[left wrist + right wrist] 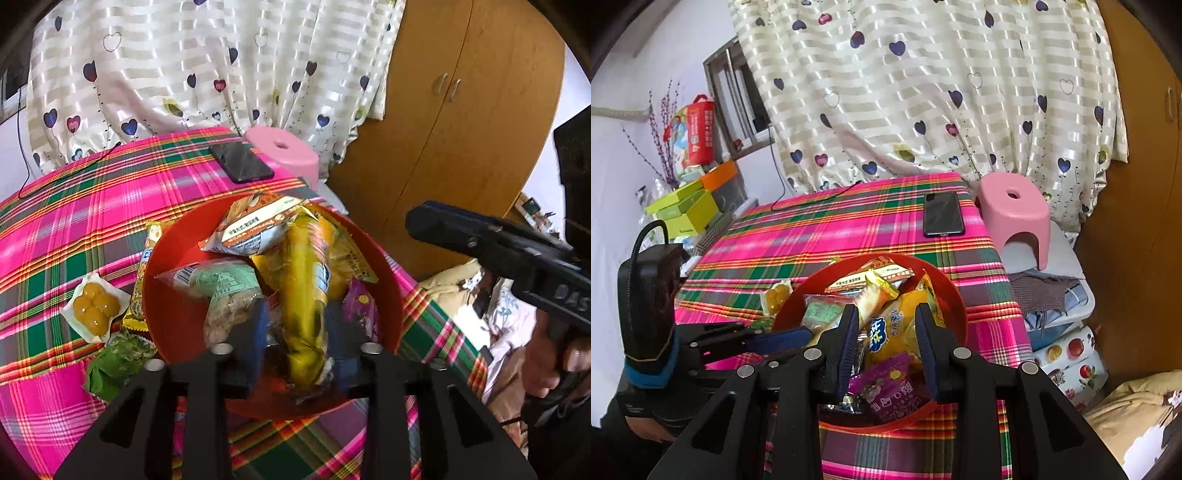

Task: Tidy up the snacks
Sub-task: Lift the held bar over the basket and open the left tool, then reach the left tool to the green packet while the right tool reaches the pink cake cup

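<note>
A red bowl (384,266) (955,295) full of snack packets stands on the plaid tablecloth (74,221). My left gripper (297,332) hangs over it, jaws apart, with a blurred yellow packet (303,288) between the pads and a gap on its left side. My right gripper (888,339) is open above the bowl's near side, over an orange-yellow bag (905,325) and a purple packet (886,384), with nothing in it. A green packet (221,280) and a white-orange packet (255,225) also lie in the bowl. Left of the bowl lie a pack of yellow balls (94,306), a yellow wrapper (142,280) and a green packet (114,358).
A black phone (942,214) lies at the table's far right corner, and a cable runs across the far edge. A pink stool (1015,210) stands on stacked things just beyond. A wooden wardrobe (461,129) is to the right, and green boxes (687,210) to the left.
</note>
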A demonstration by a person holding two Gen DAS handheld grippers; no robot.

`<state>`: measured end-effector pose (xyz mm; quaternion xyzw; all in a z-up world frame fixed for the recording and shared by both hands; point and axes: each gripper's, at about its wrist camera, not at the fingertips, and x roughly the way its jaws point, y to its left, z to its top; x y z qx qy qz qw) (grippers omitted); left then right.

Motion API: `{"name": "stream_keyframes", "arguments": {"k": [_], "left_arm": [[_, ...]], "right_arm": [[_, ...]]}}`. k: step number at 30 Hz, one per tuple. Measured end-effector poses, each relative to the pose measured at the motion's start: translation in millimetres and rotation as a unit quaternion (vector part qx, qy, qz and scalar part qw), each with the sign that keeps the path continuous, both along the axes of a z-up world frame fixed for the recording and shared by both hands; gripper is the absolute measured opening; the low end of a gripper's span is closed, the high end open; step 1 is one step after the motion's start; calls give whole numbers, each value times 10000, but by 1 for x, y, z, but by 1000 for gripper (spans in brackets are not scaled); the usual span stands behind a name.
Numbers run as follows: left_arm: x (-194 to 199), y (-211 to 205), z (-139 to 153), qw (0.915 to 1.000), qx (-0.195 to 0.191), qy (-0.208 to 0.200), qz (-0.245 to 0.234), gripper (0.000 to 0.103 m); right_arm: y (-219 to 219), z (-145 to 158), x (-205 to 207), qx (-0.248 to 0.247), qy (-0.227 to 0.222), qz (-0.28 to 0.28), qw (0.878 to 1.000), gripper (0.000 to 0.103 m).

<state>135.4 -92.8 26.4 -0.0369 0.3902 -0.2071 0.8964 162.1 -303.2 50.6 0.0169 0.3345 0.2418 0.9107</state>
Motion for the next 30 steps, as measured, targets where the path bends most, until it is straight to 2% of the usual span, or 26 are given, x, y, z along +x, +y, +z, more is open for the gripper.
{"name": "stream_keyframes", "arguments": {"k": [1, 2, 10, 19, 24, 27, 30], "left_arm": [[-2, 1, 3, 10000, -26, -66, 2, 50], [-3, 3, 5, 9999, -35, -118, 15, 51], [-10, 39, 9, 9980, -104, -149, 600, 51], [-26, 109, -7, 9872, -159, 69, 1586, 51], [-29, 121, -28, 9849, -167, 315, 1695, 51], [-28, 120, -40, 9847, -169, 459, 1676, 56], [-26, 118, -42, 9858, -97, 420, 1623, 61]], "right_arm": [[0, 0, 0, 6, 12, -4, 10000, 29], [-1, -1, 0, 12, 19, -6, 10000, 29], [7, 0, -5, 36, 6, 114, 9999, 29], [28, 3, -10, 20, -15, 346, 9994, 29], [43, 0, -10, -27, 50, 519, 9986, 29], [50, -2, -12, -73, 77, 606, 9981, 29], [55, -3, -12, -114, 101, 652, 9978, 29]]}}
